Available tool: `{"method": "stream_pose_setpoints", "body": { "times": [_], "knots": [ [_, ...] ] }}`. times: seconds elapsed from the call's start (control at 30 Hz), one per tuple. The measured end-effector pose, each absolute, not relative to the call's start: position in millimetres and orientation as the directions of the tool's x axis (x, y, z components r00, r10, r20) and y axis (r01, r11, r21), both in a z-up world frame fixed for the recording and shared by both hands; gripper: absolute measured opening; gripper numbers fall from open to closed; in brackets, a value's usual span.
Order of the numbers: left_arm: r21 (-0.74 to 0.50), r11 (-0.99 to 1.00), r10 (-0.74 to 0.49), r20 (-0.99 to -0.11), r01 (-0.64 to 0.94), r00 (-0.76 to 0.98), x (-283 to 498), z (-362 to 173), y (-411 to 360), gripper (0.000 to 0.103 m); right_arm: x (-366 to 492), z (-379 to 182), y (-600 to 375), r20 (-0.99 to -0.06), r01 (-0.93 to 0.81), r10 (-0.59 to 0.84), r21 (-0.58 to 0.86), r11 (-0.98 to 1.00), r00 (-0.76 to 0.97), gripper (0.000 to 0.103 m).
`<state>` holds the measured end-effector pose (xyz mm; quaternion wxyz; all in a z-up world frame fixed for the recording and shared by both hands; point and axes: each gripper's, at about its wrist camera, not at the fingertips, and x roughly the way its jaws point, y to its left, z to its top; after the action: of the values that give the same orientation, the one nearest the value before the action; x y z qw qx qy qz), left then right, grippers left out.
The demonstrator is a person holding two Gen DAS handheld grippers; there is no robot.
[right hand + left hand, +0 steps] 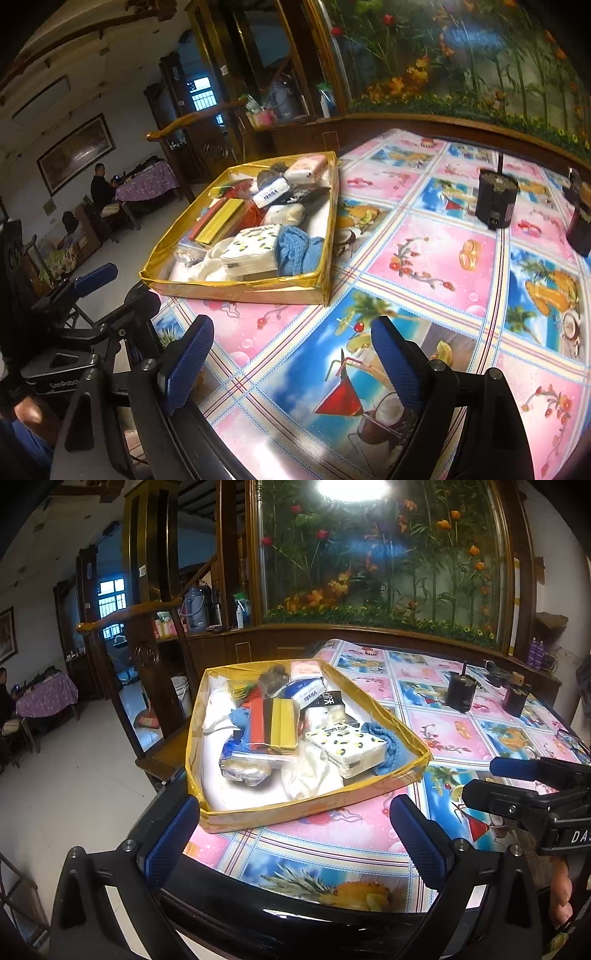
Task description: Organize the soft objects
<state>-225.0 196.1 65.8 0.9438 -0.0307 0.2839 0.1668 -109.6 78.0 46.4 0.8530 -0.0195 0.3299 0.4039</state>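
Counter [436, 258] under bright fruit-print cloth, bare of soft goods outside the box. Gold-edged shallow box [314, 805] at the near-left corner, packed: white cloth [310, 775], striped bag [273, 720], blue knit [295, 251], lemon-print tissue pack [351, 747], Vinda tissue pack [308, 696]. Gathering judged largely done; only tidying inside possibly left. Two dark canisters [496, 201] well apart. Left gripper [295, 834] and right gripper [295, 362] short of the box, fingers spread, holding nothing.

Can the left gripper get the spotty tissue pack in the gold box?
Probably yes. The left gripper has its jaws open, aimed at the box, and the tissue pack lies on top near the front wall, uncovered. Only that low wall stands between.
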Motion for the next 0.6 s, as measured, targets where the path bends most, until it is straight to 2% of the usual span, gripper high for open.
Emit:
{"method": "stream_pose_setpoints", "body": {
  "times": [0.13,0.2,0.3,0.37,0.6],
  "knots": [
    [0.046,0.924,0.341,-0.545,-0.379,0.766,-227,70,197,0.103,-120,52,83,-0.545,-0.728,0.679,0.172,0.664,0.491,0.094],
    [0.049,0.899,0.398,-0.510,-0.436,0.763,-231,72,197,0.103,-122,53,83,-0.535,-0.729,0.677,0.153,0.667,0.506,0.095],
    [0.096,0.834,0.529,-0.414,-0.543,0.741,-239,75,193,0.103,-120,52,82,-0.532,-0.725,0.673,0.149,0.672,0.514,0.097],
    [0.112,0.812,0.565,-0.395,-0.573,0.724,-241,75,194,0.103,-118,50,82,-0.535,-0.723,0.672,0.154,0.674,0.513,0.097],
    [0.043,0.831,0.495,-0.512,-0.555,0.702,-231,66,216,0.103,-122,53,77,-0.501,-0.722,0.683,0.153,0.675,0.533,0.097]
  ]
}}
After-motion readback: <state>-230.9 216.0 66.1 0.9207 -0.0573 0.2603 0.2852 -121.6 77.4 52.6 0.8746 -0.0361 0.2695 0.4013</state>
